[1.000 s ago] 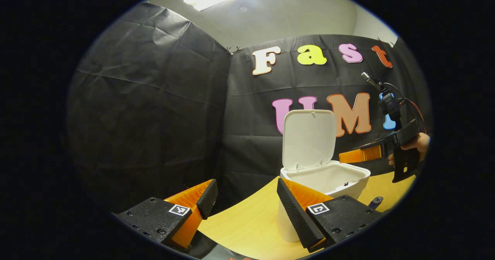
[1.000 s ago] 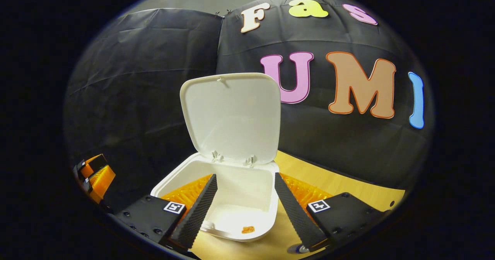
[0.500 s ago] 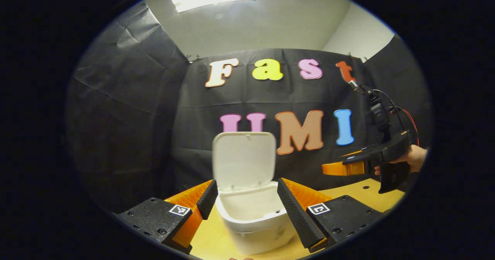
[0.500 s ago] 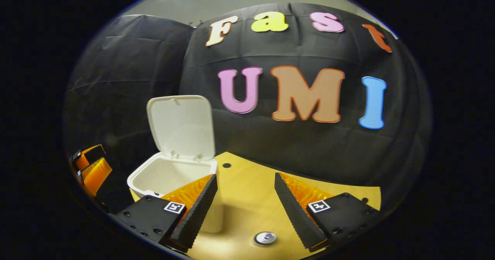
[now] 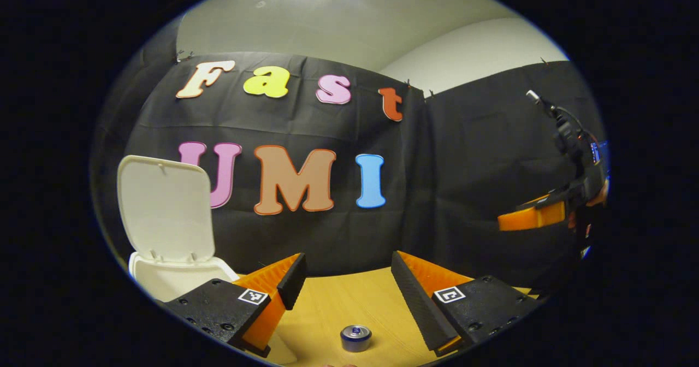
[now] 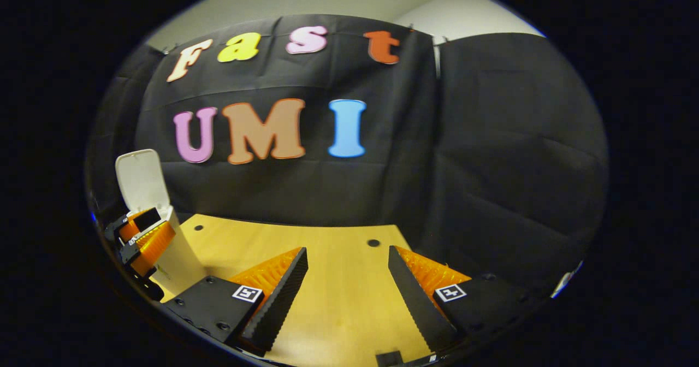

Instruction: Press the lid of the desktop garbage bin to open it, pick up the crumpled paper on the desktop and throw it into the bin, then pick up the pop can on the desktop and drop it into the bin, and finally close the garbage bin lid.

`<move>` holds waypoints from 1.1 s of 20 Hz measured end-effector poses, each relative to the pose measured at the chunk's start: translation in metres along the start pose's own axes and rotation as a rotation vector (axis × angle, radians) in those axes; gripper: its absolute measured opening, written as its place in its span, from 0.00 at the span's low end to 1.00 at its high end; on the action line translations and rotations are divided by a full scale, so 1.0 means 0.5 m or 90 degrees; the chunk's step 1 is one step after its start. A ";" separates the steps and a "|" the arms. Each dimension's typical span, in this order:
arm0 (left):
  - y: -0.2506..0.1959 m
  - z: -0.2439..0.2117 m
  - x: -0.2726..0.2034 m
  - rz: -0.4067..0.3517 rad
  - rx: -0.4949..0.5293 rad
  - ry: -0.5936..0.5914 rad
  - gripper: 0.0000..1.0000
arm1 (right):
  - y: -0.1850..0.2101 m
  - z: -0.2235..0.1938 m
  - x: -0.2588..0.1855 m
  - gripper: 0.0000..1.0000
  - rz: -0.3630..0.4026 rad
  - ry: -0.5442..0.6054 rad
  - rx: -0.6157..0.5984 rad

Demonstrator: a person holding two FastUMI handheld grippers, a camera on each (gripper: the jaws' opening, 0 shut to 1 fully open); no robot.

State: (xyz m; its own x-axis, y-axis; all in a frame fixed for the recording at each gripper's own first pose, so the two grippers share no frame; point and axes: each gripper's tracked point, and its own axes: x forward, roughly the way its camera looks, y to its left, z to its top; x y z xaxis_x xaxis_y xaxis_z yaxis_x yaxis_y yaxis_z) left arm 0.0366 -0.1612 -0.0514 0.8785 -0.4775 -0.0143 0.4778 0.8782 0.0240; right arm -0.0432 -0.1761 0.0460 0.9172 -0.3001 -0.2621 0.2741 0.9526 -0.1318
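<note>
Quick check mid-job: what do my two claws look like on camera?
The left claw and right claw have black, pebbled bodies with screws, each half bearing a square black-and-white marker. The fingers are wedge-shaped with ridged pads. In the left gripper view, the right one carries a dark module with cables on top.

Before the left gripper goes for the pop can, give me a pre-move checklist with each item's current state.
1. Bin lid open and upright: ok.
2. Left gripper open, nothing between its fingers: ok.
3. Pop can standing on the desktop, below and between the left gripper's fingers: ok.
4. Right gripper open and holding nothing: ok.
5. Right gripper held apart from the can, off to the side in the left gripper view: ok.
6. Crumpled paper already in the bin: cannot tell, the bin's inside is hidden.
</note>
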 end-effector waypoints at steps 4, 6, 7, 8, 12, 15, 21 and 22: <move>-0.027 -0.139 0.048 -0.023 -0.016 0.063 0.93 | -0.067 -0.067 -0.131 0.96 -0.118 0.000 0.093; -0.019 -0.208 0.060 -0.012 -0.016 0.099 0.93 | -0.116 -0.094 -0.192 0.96 -0.185 0.000 0.091; -0.015 -0.243 0.062 -0.006 -0.008 0.120 0.93 | -0.134 -0.097 -0.218 0.94 -0.208 -0.007 0.090; -0.009 -0.275 0.066 0.000 0.004 0.137 0.93 | -0.147 -0.097 -0.247 0.96 -0.226 -0.015 0.094; -0.005 -0.399 0.079 0.007 0.033 0.205 0.93 | -0.163 -0.105 -0.278 0.96 -0.257 -0.018 0.117; -0.001 -0.473 0.082 0.023 0.013 0.252 0.93 | -0.161 -0.126 -0.282 0.96 -0.269 -0.003 0.076; 0.008 -0.557 0.075 0.050 -0.015 0.313 0.94 | -0.138 -0.121 -0.264 0.97 -0.275 0.007 0.000; 0.008 -0.574 0.072 0.052 -0.014 0.326 0.94 | -0.140 -0.126 -0.261 0.97 -0.280 0.011 -0.004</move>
State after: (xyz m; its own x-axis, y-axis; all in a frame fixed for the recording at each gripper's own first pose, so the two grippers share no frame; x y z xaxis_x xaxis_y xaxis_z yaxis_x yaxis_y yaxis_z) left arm 0.0697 -0.1667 -0.3388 0.7976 -0.3369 -0.5003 0.4025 0.9151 0.0254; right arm -0.2004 -0.2067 0.0292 0.7088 -0.6776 -0.1961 0.6351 0.7340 -0.2408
